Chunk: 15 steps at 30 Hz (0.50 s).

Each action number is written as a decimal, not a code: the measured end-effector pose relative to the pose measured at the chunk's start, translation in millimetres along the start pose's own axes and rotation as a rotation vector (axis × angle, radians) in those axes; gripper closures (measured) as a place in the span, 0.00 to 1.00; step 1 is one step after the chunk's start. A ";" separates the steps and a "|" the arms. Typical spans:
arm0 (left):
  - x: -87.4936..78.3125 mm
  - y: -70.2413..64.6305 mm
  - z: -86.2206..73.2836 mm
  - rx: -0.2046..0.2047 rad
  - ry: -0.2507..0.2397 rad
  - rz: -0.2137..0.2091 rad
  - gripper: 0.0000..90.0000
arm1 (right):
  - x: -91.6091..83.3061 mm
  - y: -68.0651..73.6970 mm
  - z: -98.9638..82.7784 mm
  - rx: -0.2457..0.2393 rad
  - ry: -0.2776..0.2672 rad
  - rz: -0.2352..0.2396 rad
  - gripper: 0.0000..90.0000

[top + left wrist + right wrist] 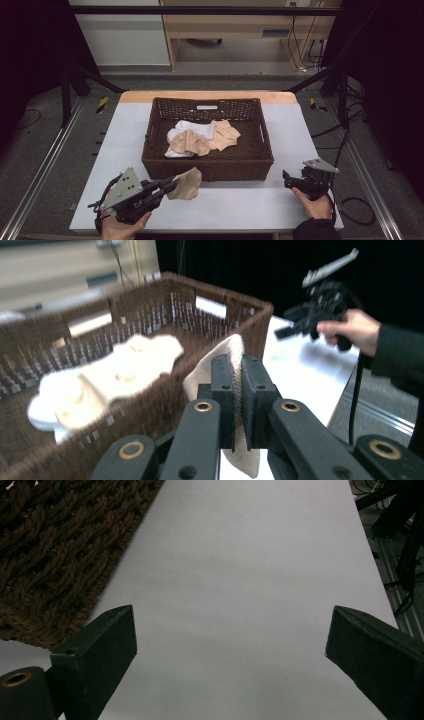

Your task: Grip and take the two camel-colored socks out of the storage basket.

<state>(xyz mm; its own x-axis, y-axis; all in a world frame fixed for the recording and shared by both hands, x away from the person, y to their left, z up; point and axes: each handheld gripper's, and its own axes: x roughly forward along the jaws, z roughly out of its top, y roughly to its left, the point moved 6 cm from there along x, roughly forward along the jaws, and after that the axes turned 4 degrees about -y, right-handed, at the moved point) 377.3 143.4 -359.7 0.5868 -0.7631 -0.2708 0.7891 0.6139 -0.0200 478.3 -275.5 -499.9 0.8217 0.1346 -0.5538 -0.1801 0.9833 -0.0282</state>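
Beige knit cloth [235, 390] sits pinched between the two black jaws of the left gripper [238, 390], jaws closed tight on the fabric, a fold rising above them and a tail hanging below. From the high view the same cloth [186, 183] bunches at the tip of the left gripper [172, 186], over the white table [235, 210] just in front of the basket's near wall. The person's left hand [120, 227] grips the tool from the bottom edge; grey three-cornered plate on top, cable trailing.

Right gripper [230, 655]: jaws spread wide, nothing between them, bare white tabletop [240, 580] beneath. Woven basket wall [55, 555] at the upper left of the right gripper view. In the high view the right gripper [286, 179] is near the basket's front right corner, apart from it, held by the right hand [314, 202] in a dark sleeve. It also appears far off in the left gripper view [287, 325], raised above the table.

Dark brown wicker basket [207, 167] at table centre, rectangular, handle cut-outs in the walls. Inside: a loose pile of cloths [200, 137], white and beige mixed, lying against the bottom toward the centre and left. Left gripper view shows the pile [100, 385] blurred, pale pieces overlapping.

Beyond the table: grey floor, wooden furniture, black frame rails.
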 end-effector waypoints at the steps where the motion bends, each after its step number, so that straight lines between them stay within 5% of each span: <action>1: 5.4 0.7 -12.3 -0.018 0.033 -0.007 0.94 | 0.1 0.0 -0.2 0.001 0.001 0.000 0.07; 10: 30.6 8.3 -64.7 -0.093 0.174 -0.027 0.94 | 0.7 0.6 -0.7 -0.006 0.005 0.004 0.07; 11: 38.6 13.2 -79.2 -0.099 0.219 -0.015 0.94 | 0.8 0.9 -0.8 -0.009 0.006 0.006 0.07; 15: 47.4 22.6 -97.6 -0.122 0.282 0.005 0.94 | 1.1 1.9 -0.8 -0.017 0.006 0.007 0.07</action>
<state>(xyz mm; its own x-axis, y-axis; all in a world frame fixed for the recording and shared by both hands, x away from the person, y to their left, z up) 405.2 140.8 -466.9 0.5038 -0.6843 -0.5271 0.7486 0.6504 -0.1288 478.4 -273.6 -501.2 0.8169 0.1406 -0.5594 -0.1950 0.9800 -0.0385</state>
